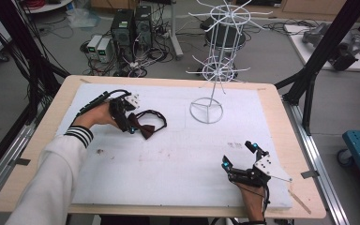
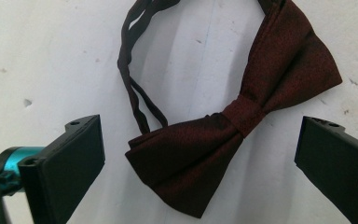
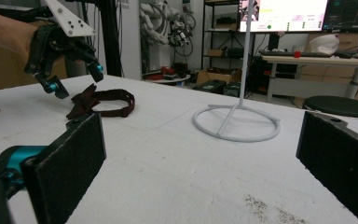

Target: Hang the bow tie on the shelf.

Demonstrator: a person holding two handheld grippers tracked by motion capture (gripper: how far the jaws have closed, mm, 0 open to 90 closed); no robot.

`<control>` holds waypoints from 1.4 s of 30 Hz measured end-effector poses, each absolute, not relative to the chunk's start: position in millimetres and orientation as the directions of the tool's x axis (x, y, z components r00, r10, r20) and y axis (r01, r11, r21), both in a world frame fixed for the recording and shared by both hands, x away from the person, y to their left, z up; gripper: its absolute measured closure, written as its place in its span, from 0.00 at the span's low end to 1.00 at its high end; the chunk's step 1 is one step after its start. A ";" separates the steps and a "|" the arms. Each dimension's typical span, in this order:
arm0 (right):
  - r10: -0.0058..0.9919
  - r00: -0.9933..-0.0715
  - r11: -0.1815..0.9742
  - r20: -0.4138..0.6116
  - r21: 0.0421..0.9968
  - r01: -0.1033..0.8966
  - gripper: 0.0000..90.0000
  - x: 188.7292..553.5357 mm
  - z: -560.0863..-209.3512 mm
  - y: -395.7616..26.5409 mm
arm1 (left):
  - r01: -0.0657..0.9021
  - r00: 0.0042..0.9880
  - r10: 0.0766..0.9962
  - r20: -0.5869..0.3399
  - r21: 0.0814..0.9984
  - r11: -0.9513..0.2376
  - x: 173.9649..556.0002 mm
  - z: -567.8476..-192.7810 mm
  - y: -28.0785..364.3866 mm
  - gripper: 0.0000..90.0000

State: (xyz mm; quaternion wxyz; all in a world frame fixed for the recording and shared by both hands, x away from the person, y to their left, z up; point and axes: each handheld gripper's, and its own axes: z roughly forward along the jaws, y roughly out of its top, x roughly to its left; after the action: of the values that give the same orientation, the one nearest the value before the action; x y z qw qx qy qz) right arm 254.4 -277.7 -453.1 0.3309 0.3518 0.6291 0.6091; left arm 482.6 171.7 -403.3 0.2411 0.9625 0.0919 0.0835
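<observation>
1. The dark red bow tie (image 2: 223,140) lay flat on the white mat (image 1: 178,159) at the left rear of the bench (image 1: 281,108), its strap looped behind it.
2. The left gripper (image 1: 130,123) hovered right over it, fingers (image 2: 70,163) spread wide on either side, not touching.
3. The right gripper (image 1: 238,154) rested near the front right, fingers (image 3: 65,163) wide apart and holding nothing.
4. A white wire stand (image 1: 207,110) stood between them, farther back.

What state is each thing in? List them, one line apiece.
bow tie: flat on the mat, unheld, strap looped behind.
left gripper: open, over the bow tie.
right gripper: open, empty.
white rack: upright, nothing hanging on it.
</observation>
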 end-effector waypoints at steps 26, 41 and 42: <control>0.847 -0.531 0.007 0.014 0.999 0.039 0.01 254.5 -453.1 -277.7 | 0.112 0.984 0.161 0.077 0.435 -0.893 481.5 -413.4 170.5 0.56; 0.848 -0.530 0.012 0.010 0.999 0.037 0.01 254.5 -453.1 -277.7 | 0.124 0.984 0.168 0.052 0.475 -0.871 473.3 -410.4 169.8 0.79; 0.848 -0.530 0.009 0.013 0.999 0.038 0.01 254.4 -453.0 -277.6 | 0.124 0.984 0.168 0.052 0.475 -0.871 473.3 -410.4 169.8 0.79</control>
State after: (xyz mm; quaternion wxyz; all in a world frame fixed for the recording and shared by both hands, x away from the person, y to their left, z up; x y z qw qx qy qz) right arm 254.4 -277.6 -453.0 0.3323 0.3528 0.6277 0.6092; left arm 473.3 169.8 -410.4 0.2424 0.9662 0.0754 0.0456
